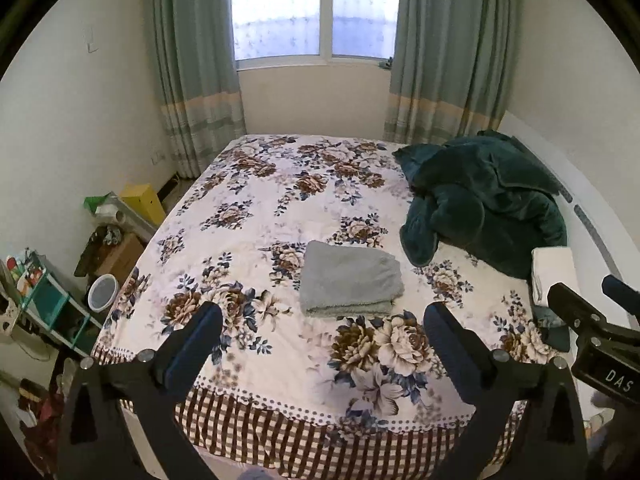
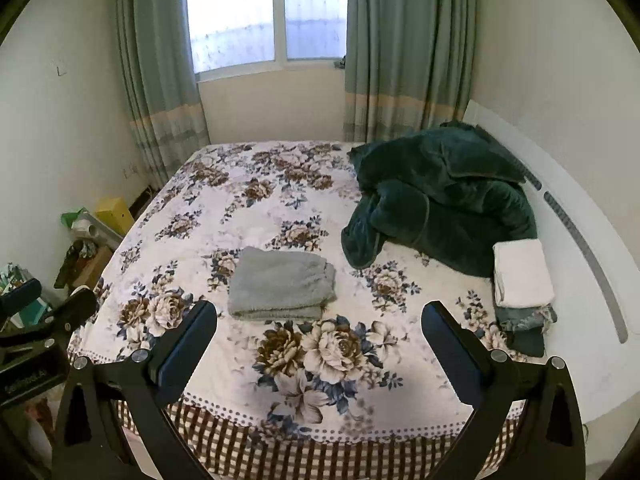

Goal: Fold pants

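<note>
Left wrist view is showing the left gripper [image 1: 322, 330] hanging over the near edge of the bed [image 1: 256, 360], its jaws spread wide and gripping nothing. Using the gray pants [image 1: 350, 278] as the landmark: they are lying folded into a neat, flat rectangle on the flowered bedspread, just beyond the fingertips and touching neither gripper. As far as the pictures show, the folding is looking finished; I judge that little is remaining beyond perhaps moving the bundle aside.

Far left of the pants, on the floor beside the bed, a white bucket [image 1: 103, 292] is sitting; what it is holding cannot be made out. A yellow box [image 1: 143, 202] is standing left of the pants and farther back.

Right of the pants and farther back, a dark green blanket [image 1: 480, 204] is lying heaped. Right of the pants, a white folded cloth [image 2: 522, 272] is resting on top of darker folded clothes [image 2: 524, 326].

The right gripper [image 2: 320, 330] is likewise hovering short of the pants, jaws released and empty.
</note>
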{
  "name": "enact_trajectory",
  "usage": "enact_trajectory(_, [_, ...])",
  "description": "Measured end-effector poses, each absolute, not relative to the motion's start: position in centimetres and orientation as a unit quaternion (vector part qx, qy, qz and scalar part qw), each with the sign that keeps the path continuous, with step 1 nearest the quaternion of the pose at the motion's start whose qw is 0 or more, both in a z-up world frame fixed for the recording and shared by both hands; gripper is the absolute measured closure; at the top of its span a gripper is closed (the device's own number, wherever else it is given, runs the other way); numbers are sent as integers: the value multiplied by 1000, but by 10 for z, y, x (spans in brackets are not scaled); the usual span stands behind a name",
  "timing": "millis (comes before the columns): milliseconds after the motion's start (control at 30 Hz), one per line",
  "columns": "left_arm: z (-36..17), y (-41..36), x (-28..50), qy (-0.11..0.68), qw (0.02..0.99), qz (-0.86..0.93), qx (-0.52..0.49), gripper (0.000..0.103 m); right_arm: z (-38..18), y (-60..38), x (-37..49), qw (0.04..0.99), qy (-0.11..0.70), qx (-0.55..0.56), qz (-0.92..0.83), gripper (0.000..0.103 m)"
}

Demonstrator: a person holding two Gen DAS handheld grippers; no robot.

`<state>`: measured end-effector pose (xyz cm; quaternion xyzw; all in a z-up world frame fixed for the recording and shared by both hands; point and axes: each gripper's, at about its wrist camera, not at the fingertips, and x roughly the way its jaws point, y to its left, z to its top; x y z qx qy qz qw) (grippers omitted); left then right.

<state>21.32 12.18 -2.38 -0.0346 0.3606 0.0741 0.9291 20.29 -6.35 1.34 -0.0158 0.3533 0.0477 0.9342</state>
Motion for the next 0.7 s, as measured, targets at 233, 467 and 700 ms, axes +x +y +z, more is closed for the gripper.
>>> enact_trajectory(233, [-17, 126, 199, 353, 932, 77, -37, 0, 26, -55, 182, 935, 349, -16, 53, 0])
enact_trajectory(467, [-15, 123, 195, 350, 932, 83, -34, 0, 30, -51, 180, 936, 348, -23, 52, 0])
enact_trajectory(700, [-17, 125, 194, 361, 928, 87, -41, 0, 27, -56, 192, 930, 361, -29, 60, 0])
